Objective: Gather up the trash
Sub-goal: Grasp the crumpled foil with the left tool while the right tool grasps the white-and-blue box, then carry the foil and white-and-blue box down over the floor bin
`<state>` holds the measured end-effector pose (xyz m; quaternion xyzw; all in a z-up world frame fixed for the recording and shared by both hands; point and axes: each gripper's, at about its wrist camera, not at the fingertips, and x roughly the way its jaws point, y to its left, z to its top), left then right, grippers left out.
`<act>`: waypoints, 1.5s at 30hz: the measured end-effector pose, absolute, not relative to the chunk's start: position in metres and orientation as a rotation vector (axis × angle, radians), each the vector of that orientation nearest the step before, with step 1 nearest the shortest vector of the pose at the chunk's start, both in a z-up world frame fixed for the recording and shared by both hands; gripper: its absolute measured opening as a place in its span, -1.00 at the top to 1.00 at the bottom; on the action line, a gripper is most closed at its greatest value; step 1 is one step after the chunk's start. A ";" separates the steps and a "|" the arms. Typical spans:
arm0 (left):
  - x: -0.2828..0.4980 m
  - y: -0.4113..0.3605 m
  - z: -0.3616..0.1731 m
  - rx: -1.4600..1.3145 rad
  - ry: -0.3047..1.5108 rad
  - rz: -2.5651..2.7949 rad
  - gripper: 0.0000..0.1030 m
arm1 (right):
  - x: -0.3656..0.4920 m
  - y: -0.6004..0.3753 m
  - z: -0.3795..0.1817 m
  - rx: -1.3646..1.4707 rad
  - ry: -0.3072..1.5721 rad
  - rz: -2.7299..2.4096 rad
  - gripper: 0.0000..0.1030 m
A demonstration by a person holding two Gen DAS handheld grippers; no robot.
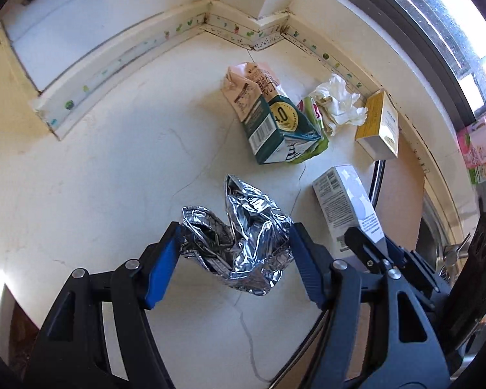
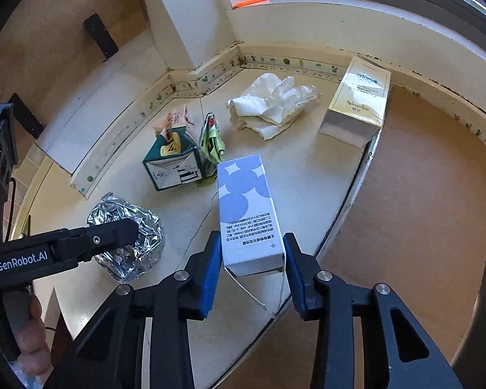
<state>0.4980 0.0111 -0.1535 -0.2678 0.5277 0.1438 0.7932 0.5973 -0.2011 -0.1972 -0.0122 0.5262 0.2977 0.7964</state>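
Note:
A crumpled sheet of silver foil (image 1: 243, 240) sits between the blue pads of my left gripper (image 1: 235, 264), which is shut on it just above the pale floor. From the right wrist view the same foil (image 2: 129, 243) shows behind one black left finger (image 2: 113, 235). My right gripper (image 2: 252, 269) is shut on the near end of a white box with blue circles (image 2: 246, 207), whose bottom flap hangs open. In the left wrist view that box (image 1: 340, 201) lies right of the foil, with a right finger (image 1: 367, 243) against it.
Farther back on the floor lie a green milk carton (image 2: 173, 162), a green wrapper (image 2: 212, 142), crumpled white tissue (image 2: 272, 103) and a gold box (image 2: 356, 103). A brown board (image 2: 421, 210) covers the right side. Skirting and a wall corner bound the back. A person's hand (image 2: 32, 340) holds the left gripper.

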 end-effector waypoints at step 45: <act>0.138 0.016 -0.175 -0.184 1.201 -0.125 -0.25 | 0.125 -0.168 -0.150 0.080 1.141 0.307 0.31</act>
